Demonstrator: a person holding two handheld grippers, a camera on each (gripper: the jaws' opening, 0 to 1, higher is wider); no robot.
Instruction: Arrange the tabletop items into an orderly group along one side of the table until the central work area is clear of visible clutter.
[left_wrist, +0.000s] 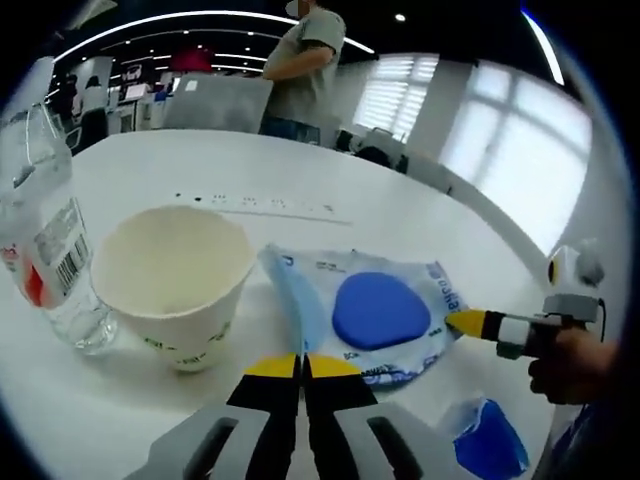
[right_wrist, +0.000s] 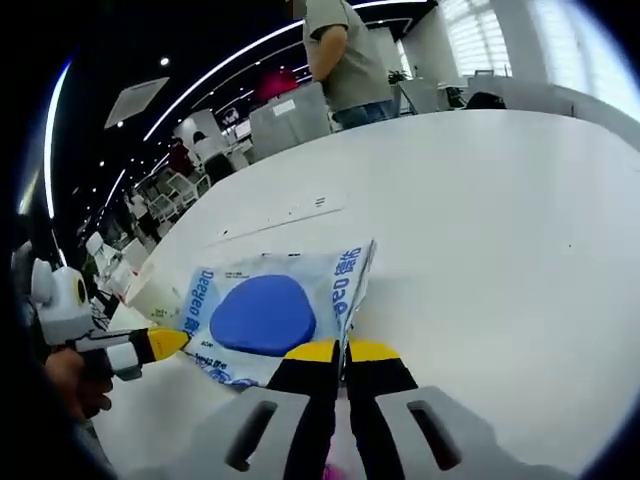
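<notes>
Both grippers pinch the flat clear plastic packet with the round blue pad inside, which lies on the white table. The left gripper has its yellow-tipped fingers pressed together on the packet's near edge; the right gripper nips the opposite edge the same way. The white paper cup and clear plastic bottle stand just left of the left fingers. To shift the packet well, I would lift both edges evenly and keep it taut.

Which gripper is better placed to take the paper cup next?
Left. The paper cup stands just beside the left gripper; the right gripper is across the blue packet.
</notes>
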